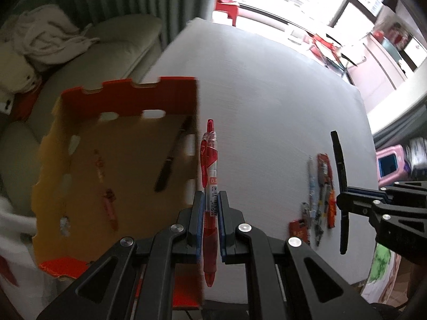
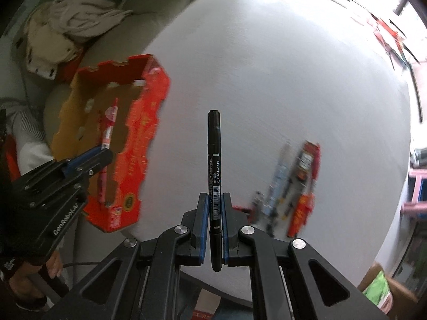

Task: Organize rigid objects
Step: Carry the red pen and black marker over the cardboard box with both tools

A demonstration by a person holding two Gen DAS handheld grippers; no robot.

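Note:
My left gripper [image 1: 210, 200] is shut on a red gel pen [image 1: 209, 176] and holds it above the white table [image 1: 267, 93], beside the right wall of the orange cardboard box [image 1: 112, 165]. A black pen [image 1: 165, 173] and a red pen [image 1: 109, 205] lie inside the box. My right gripper [image 2: 214, 200] is shut on a black marker [image 2: 214, 165] and holds it upright over the table; it also shows in the left wrist view [image 1: 340, 186]. The box [image 2: 133, 144] shows at the left in the right wrist view, with the left gripper [image 2: 88, 160] over it.
A blurred heap of pens and small packets [image 1: 320, 194] lies on the table at the right, also in the right wrist view [image 2: 291, 186]. A beige sofa [image 1: 112, 50] with crumpled cloth [image 1: 42, 34] stands behind the box. A pink item [image 1: 389, 160] sits beyond the table's right edge.

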